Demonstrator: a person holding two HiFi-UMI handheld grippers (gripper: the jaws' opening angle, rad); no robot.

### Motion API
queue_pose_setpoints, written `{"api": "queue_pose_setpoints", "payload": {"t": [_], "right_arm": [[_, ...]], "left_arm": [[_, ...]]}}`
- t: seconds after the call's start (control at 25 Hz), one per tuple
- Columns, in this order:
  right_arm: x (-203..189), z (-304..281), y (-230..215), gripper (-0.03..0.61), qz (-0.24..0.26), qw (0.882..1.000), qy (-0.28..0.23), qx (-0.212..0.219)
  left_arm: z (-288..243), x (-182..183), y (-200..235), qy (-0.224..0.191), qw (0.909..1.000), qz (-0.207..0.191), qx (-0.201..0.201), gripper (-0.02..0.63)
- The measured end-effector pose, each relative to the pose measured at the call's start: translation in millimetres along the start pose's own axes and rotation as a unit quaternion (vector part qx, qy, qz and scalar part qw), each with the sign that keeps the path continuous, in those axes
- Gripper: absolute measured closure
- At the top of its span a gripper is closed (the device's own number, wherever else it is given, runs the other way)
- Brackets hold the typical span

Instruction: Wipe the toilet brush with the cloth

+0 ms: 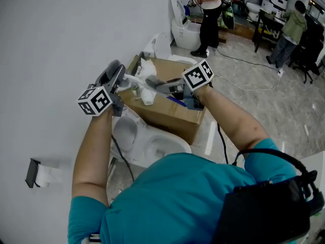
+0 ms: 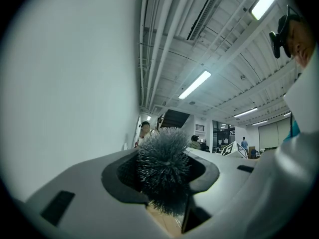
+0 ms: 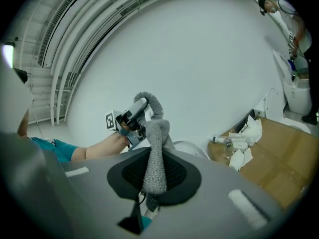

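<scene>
A toilet brush [image 2: 163, 168] is held up in the air above a cardboard box [image 1: 167, 113], close to a plain white wall [image 1: 61, 44] on the left. Its round head of grey bristles fills the gap between the jaws of the left gripper [image 1: 118, 75], seen end-on in the left gripper view. The jaws are clenched on the toilet brush.

A grey knitted cloth [image 3: 155, 158] is pinched between the jaws of the right gripper [image 1: 157, 84]. It stands up out of the grip as a narrow bunched strip, and its far end meets the brush's grey head where the two grippers face each other over the box.

The person holding the grippers wears a teal shirt, with both bare forearms raised. A cube with square markers [image 1: 198, 74] sits on the right gripper, and another [image 1: 95, 100] on the left.

On top of the box lie crumpled white paper [image 3: 244, 158] and a small bottle [image 3: 228, 143]. Beneath the arms, near the wall, stands a white toilet [image 1: 152, 146] with its bowl open. A toilet roll holder [image 1: 35, 173] is fixed to the wall at the near left.

In the far right of the room, a person in black trousers [image 1: 208, 14] stands beside another white toilet [image 1: 185, 32], and another person [image 1: 289, 29] is by a dark desk.
</scene>
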State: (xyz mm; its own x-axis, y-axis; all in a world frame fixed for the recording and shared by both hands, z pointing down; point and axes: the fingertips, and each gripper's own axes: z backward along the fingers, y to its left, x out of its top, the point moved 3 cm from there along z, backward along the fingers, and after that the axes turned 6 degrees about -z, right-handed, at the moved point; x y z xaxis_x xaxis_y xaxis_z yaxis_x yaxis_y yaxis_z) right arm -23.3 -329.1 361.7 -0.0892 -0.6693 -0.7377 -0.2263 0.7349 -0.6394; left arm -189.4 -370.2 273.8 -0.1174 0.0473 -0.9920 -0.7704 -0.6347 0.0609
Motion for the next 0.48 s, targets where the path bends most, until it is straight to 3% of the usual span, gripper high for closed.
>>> {"api": "queue_pose_setpoints", "payload": {"t": [0.48], "right_arm": [[-6.5, 6.9, -6.2, 0.56, -0.007, 1.0, 0.004, -0.005]], "left_arm": [[2.2, 4.3, 9.3, -0.007, 0.9999, 0.005, 0.014, 0.426]]}}
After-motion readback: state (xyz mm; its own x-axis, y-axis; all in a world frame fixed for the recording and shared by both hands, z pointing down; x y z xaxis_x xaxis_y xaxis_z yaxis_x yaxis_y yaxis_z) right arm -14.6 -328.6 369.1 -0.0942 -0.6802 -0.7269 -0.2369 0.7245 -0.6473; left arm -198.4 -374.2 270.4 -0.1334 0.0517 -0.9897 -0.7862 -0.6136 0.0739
